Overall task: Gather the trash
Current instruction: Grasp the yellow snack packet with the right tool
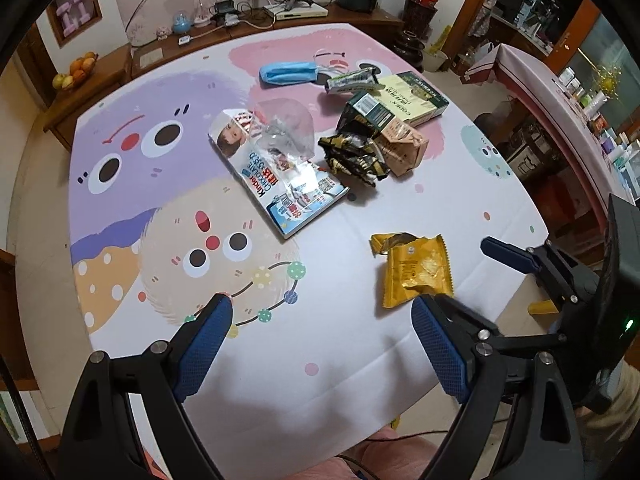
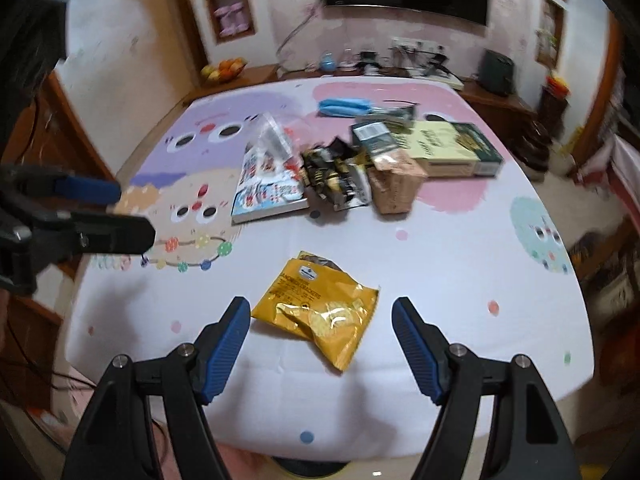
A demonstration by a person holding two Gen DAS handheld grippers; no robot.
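Progress: nothing collected yet; trash lies on the worktop [image 2: 460, 264] | Target: yellow wrapper [image 2: 320, 312] nearest, other litter heaped beyond | Right hand-held gripper [image 2: 322, 320]: wide, empty, straddling the wrapper without contact | Left hand-held gripper [image 1: 320, 320]: wide, empty, just beside it.

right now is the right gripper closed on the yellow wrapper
No, the right gripper stands wide open, its blue pads on either side of the yellow wrapper, which lies flat on the table.
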